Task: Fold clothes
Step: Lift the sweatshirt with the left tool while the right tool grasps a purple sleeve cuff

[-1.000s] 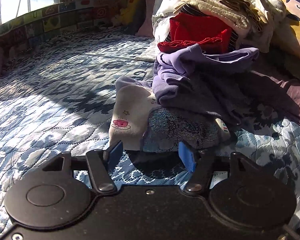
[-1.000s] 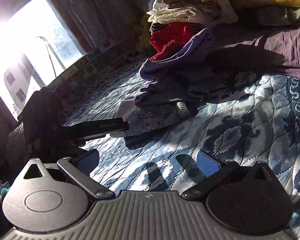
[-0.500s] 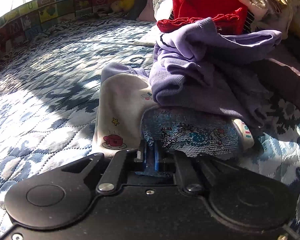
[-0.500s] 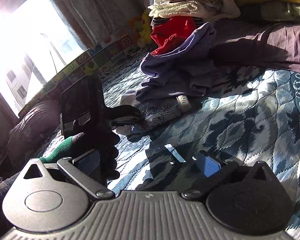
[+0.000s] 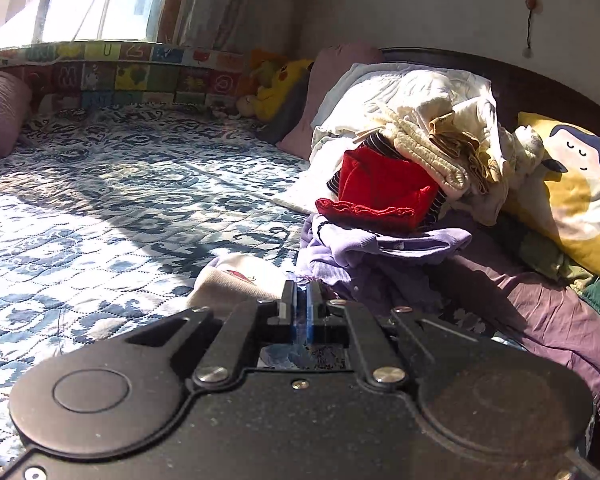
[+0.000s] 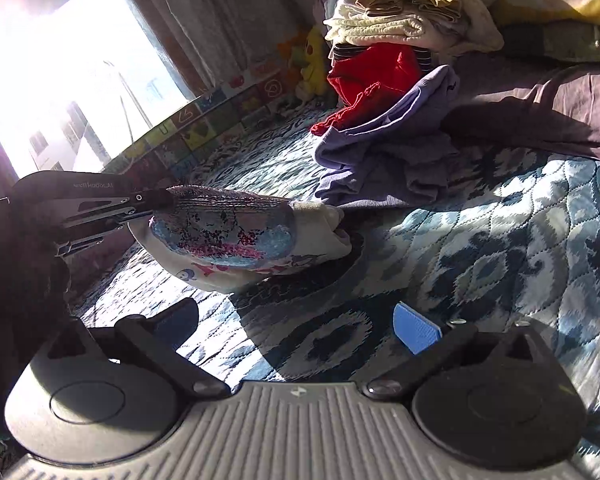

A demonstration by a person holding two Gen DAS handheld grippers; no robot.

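One sequined garment (image 6: 236, 232) in left claw (image 5: 301, 304)

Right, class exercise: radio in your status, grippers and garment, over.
Left gripper shut on sequinned top, lifted off quilt. Right gripper open, holding nothing. Top's far end near purple garment; clothes pile behind.

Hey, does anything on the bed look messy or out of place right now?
Yes. The clothes pile by the pillows is unfolded and jumbled: a red garment and purple top spill onto the quilt. The left gripper holds a sequined garment lifted and dangling.
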